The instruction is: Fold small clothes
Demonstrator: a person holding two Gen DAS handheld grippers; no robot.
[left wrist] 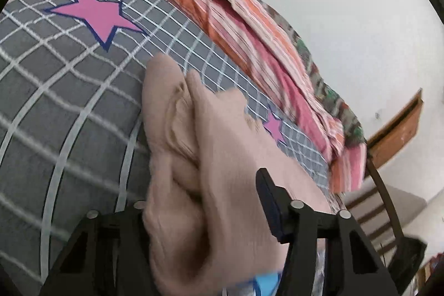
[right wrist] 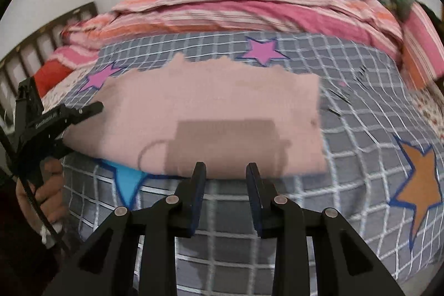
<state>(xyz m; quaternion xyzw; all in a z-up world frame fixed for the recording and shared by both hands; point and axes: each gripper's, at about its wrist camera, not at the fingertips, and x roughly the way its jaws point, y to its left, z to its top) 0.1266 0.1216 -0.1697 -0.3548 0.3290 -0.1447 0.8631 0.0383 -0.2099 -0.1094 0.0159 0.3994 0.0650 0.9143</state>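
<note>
A pink garment (right wrist: 211, 113) lies flattened on the grid-and-star bedspread (right wrist: 360, 129) at mid-bed. The left tongs (right wrist: 94, 108) sit at its 9 o'clock edge with bunched cloth between them; whether they grip it cannot be told. The right tongs (right wrist: 226, 174) hover part open and empty at 6 o'clock. A one-sided pull may drag the piece askew; loose folds could slip free.

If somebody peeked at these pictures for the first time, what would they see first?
Probably the big beige cloth lying in the middle of the grey checked bedsheet, with the left tool at its left edge. Next, the bright stars on that sheet, like the orange star at the right. Behind lies a rumpled pink and orange striped blanket.
</note>
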